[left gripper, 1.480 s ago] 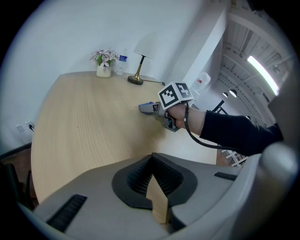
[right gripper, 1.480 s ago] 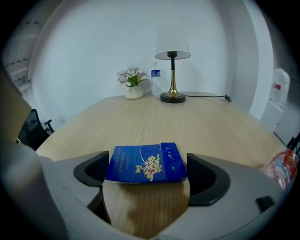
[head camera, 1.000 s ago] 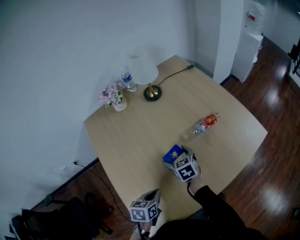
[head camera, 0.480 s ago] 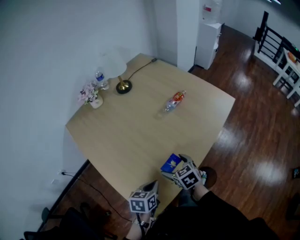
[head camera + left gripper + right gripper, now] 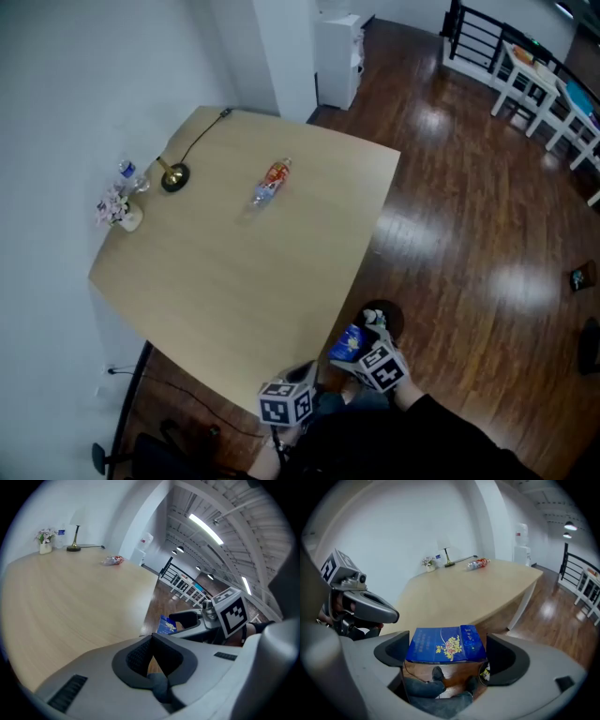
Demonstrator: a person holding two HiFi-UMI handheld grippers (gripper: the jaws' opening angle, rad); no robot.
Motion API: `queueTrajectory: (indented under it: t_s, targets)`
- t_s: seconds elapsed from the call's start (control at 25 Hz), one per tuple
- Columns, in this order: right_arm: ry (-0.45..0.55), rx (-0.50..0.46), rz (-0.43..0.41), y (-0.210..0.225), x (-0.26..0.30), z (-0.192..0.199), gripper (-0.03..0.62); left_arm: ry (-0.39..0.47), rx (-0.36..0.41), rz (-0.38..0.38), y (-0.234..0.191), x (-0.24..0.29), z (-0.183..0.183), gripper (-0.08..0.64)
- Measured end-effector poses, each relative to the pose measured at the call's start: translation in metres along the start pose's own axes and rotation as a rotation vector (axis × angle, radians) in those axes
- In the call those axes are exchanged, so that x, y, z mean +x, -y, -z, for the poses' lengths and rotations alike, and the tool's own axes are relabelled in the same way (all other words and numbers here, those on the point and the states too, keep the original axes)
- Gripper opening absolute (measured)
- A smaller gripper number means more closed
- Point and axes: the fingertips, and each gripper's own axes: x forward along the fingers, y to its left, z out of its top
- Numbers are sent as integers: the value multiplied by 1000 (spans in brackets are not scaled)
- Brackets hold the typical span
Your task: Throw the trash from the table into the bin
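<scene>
A flat blue box (image 5: 445, 645) with yellow print is clamped between the jaws of my right gripper (image 5: 447, 652). In the head view that gripper (image 5: 361, 345) holds the blue box (image 5: 350, 343) off the table, over the floor beside the table's near right edge. A dark round thing (image 5: 382, 317), perhaps the bin, sits on the floor just beyond it. My left gripper (image 5: 302, 386) hangs at the table's near edge, shut with nothing in it. A crushed plastic bottle with a red label (image 5: 270, 182) lies on the table (image 5: 234, 281).
At the table's far left corner stand a lamp base (image 5: 173, 175) with its cord, a small water bottle (image 5: 127, 173) and a flower pot (image 5: 117, 211). A white pillar and a white cabinet (image 5: 337, 47) stand behind. White furniture (image 5: 534, 80) stands at the far right on the wooden floor.
The right gripper has carried the blue box from above the table's near part out past its edge, over the floor. The head view has swung right. The left gripper stays low.
</scene>
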Motion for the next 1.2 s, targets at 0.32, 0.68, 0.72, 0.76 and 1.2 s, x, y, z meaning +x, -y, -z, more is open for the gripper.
queueTrajectory:
  t_s: [0.32,0.68,0.72,0.76,1.2]
  targets:
    - [-99,170,101,118,-3,114,526,-136,66,80,75,98,17,5]
    - [-175,257,107,217,90,200,526,-234,72,42,82,206,45,6]
    - [-187,262,107,226,102,208,526,-244,65,37,80,216,50,6]
    - [-198,268,110,236,114,216,526,-251,54,32,78,225,53,6]
    - [-270,302,72,276,171,259,508,-304,-51,3,72,271,74,5]
